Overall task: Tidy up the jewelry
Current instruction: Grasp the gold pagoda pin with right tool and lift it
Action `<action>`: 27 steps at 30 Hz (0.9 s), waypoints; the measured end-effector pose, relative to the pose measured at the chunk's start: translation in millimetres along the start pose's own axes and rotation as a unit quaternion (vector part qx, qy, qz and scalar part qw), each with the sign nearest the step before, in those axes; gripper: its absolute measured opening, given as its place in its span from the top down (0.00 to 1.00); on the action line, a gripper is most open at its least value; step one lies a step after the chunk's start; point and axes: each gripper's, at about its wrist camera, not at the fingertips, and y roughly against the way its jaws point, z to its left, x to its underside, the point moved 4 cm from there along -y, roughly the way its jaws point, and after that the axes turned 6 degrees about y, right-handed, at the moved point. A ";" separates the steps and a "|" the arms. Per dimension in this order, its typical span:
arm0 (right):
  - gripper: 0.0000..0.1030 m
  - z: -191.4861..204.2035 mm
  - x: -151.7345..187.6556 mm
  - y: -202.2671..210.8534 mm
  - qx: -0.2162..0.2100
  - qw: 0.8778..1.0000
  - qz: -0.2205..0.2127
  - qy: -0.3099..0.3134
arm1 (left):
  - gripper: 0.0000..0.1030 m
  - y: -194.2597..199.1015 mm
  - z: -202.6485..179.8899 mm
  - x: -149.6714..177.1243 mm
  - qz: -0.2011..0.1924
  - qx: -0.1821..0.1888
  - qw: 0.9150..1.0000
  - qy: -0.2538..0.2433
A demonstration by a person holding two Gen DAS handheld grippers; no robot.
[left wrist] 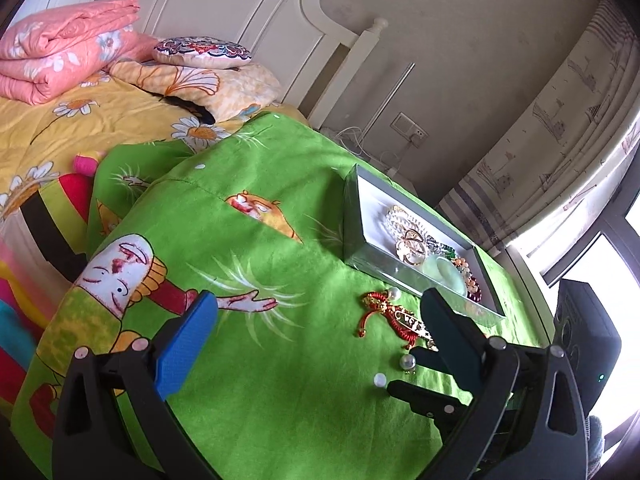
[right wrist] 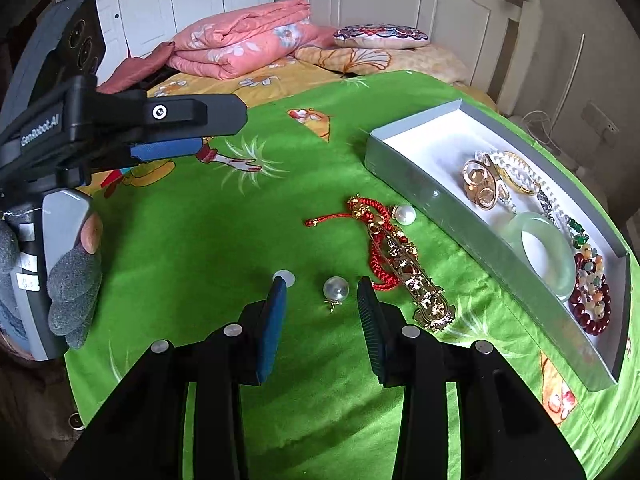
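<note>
Jewelry lies in two groups on the green cartoon cloth (right wrist: 208, 240) that covers the tabletop. As the right wrist camera sees it, the grey box (right wrist: 436, 204) with its white lining sits to the right and holds gold rings (right wrist: 480, 186), a pale green bangle (right wrist: 544, 252), a white bead strand (right wrist: 520, 176) and a dark red bead bracelet (right wrist: 592, 304). Just left of the box, outside it, a red cord bracelet (right wrist: 374, 236) lies tangled with a long gold hairpin (right wrist: 420, 280), and a pearl earring (right wrist: 405, 214) touches the cord's far end. Nearer the camera than the cord, still left of the box, a clear bead earring (right wrist: 336, 290) rests on the cloth, with a small white disc (right wrist: 285, 278) beside it.

The right gripper (right wrist: 320, 300) points down at the cloth with its jaws apart, the clear bead between the fingertips and untouched by either pad. The left gripper (left wrist: 316, 312) hangs over the cloth, well left of the box, wide open and holding nothing; a gloved hand (right wrist: 74, 280) grips its handle. Beyond the tabletop stands a bed (left wrist: 80, 120) with a folded pink quilt (left wrist: 68, 48).
</note>
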 end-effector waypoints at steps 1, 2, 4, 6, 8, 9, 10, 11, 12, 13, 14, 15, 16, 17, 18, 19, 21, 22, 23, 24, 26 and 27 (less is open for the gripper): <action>0.65 0.9 0.1 -0.9 -0.001 1.000 0.000 -0.001 | 0.03 0.3 -0.8 0.3 0.000 -0.001 1.000 -0.002; 0.65 1.4 0.2 -1.0 -0.003 1.000 -0.002 -0.002 | 0.03 -0.3 -0.8 0.3 0.000 -0.001 1.000 -0.002; 0.65 -1.0 0.1 1.6 -0.003 1.000 -0.011 -0.011 | 0.03 -0.9 -0.3 0.0 0.000 -0.001 1.000 0.000; 0.65 -10.2 0.5 9.6 0.001 0.999 -0.033 -0.033 | 0.03 -1.5 0.5 -0.1 0.001 0.000 1.000 0.003; 0.65 -26.2 1.9 17.0 0.017 0.997 -0.049 -0.060 | 0.03 -1.9 0.3 -0.1 0.001 -0.001 1.000 0.003; 0.65 -35.9 2.9 17.1 0.032 0.996 -0.046 -0.071 | 0.03 -2.0 0.2 -0.2 0.001 -0.001 1.000 0.003; 0.65 -44.7 4.0 15.7 0.046 0.995 -0.038 -0.079 | 0.03 -2.1 -0.1 -0.1 0.001 -0.001 1.000 0.002; 0.65 -52.3 6.0 13.5 0.053 0.994 -0.030 -0.086 | 0.03 -2.3 -0.4 0.0 0.001 -0.001 1.000 0.002; 0.65 -58.3 7.7 10.6 0.050 0.994 -0.024 -0.091 | 0.03 -2.5 -0.5 0.0 0.001 -0.001 1.000 0.002; 0.65 -62.0 8.8 7.2 0.041 0.995 -0.020 -0.094 | 0.03 -2.6 -0.4 0.0 0.002 -0.002 1.000 0.001; 0.64 -62.9 9.1 2.7 0.026 0.995 -0.016 -0.093 | 0.03 -2.3 -0.1 0.0 0.001 -0.002 1.000 0.001; 0.63 -62.4 8.0 -0.7 0.016 0.996 -0.013 -0.090 | 0.03 -2.4 -0.2 0.0 0.002 -0.002 1.000 0.001; 0.63 -62.0 6.3 -3.1 0.015 0.996 -0.014 -0.083 | 0.03 -2.5 -0.2 0.0 0.002 -0.002 1.000 0.001; 0.63 -60.3 4.5 -4.6 0.012 0.997 -0.014 -0.077 | 0.03 -2.5 -0.4 0.0 0.002 -0.002 1.000 0.001; 0.64 -58.7 3.4 -4.5 0.013 0.997 -0.013 -0.071 | 0.03 -2.5 -0.4 -0.1 0.002 -0.002 1.000 0.001; 0.65 -58.1 2.7 -4.3 0.016 0.998 -0.011 -0.066 | 0.03 -2.7 -0.6 0.0 0.003 -0.002 1.000 0.000; 0.80 -54.3 -0.7 -5.3 0.015 0.998 -0.011 -0.054 | 0.03 -2.8 -0.5 0.5 0.004 -0.003 1.000 -0.001; 0.80 -50.2 -0.3 -3.9 0.014 0.999 -0.013 -0.045 | 0.03 -3.0 -0.6 1.0 0.005 -0.003 1.000 -0.002; 0.80 -46.1 0.5 -1.3 0.020 0.999 -0.016 -0.035 | 0.03 -3.7 -1.1 1.2 0.006 -0.004 1.000 -0.004; 0.81 -42.9 2.3 1.3 0.027 0.999 -0.021 -0.028 | 0.03 -4.3 -1.9 1.7 0.007 -0.005 1.000 -0.006; 0.81 -38.5 6.1 12.0 0.031 0.998 -0.040 -0.031 | 0.03 -5.8 -4.0 2.9 0.010 -0.009 1.000 -0.012; 0.81 -38.0 8.8 19.2 0.034 0.998 -0.050 -0.035 | 0.03 -6.3 -5.3 3.4 0.010 -0.011 1.000 -0.016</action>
